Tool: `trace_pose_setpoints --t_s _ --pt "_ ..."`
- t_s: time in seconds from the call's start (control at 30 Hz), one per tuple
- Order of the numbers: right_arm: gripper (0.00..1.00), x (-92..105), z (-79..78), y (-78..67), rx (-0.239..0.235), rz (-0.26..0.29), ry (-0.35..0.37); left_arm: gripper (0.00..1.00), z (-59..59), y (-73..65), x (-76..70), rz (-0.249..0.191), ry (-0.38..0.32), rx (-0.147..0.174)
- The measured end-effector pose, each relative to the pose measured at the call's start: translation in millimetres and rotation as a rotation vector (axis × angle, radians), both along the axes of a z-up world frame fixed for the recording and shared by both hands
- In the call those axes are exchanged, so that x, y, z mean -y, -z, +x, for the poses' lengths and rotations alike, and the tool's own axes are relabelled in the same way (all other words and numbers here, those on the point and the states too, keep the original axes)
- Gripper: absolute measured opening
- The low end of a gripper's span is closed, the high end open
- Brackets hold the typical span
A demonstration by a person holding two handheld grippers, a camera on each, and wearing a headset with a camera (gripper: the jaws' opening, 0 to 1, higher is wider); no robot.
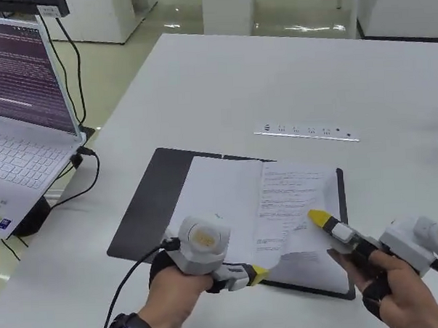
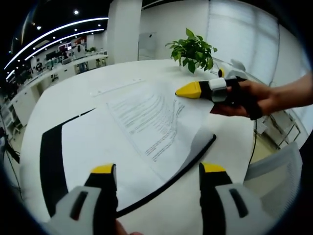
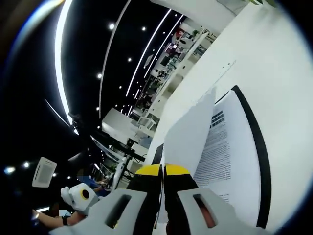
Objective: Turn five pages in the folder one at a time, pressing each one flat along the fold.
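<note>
A black folder (image 1: 144, 203) lies open on the white table (image 1: 273, 74), with a blank sheet (image 1: 213, 200) on its left side and a printed page (image 1: 293, 197) on its right. My right gripper (image 1: 319, 218) is shut on the printed page's outer edge, which rises a little off the stack; in the right gripper view the page (image 3: 188, 132) stands up from between the closed yellow tips of the right gripper (image 3: 163, 171). My left gripper (image 2: 158, 171) stands open just off the folder's near edge, holding nothing, and sits low in the head view as the left gripper (image 1: 256, 273).
An open laptop (image 1: 21, 122) stands at the left with a cable (image 1: 89, 177) trailing beside the folder. A socket strip (image 1: 305, 132) is set into the table beyond the folder. A potted plant (image 2: 193, 49) and a chair (image 2: 279, 171) are off the table's far side.
</note>
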State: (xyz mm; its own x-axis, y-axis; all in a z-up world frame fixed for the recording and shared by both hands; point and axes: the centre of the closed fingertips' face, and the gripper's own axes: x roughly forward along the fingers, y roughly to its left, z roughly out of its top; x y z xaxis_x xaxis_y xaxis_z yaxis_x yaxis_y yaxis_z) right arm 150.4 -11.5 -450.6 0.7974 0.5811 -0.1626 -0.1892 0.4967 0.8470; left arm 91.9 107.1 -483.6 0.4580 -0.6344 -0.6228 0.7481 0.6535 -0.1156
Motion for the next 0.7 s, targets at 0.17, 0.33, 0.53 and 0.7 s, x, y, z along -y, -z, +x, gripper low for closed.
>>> trace_pose_setpoints --t_s 0.17,0.33,0.53,0.7 --pt "0.00 -25.8 10.2 -16.4 0.032 0.008 -0.040 0.68 1.4 -5.2 -13.5 -0.017 -0.044 0.007" --pt "0.00 -49.9 17.1 -24.6 0.049 0.011 -0.076 0.68 -0.8 -6.5 -25.9 -0.019 -0.069 0.010" --pt "0.00 -77.2 19.7 -29.6 0.053 0.021 -0.109 0.69 -0.6 -11.0 -42.3 -0.035 -0.106 0.012" --pt "0.00 -95.6 20.9 -31.3 0.051 0.027 -0.129 0.71 -3.3 -10.8 -52.2 -0.040 -0.121 0.003"
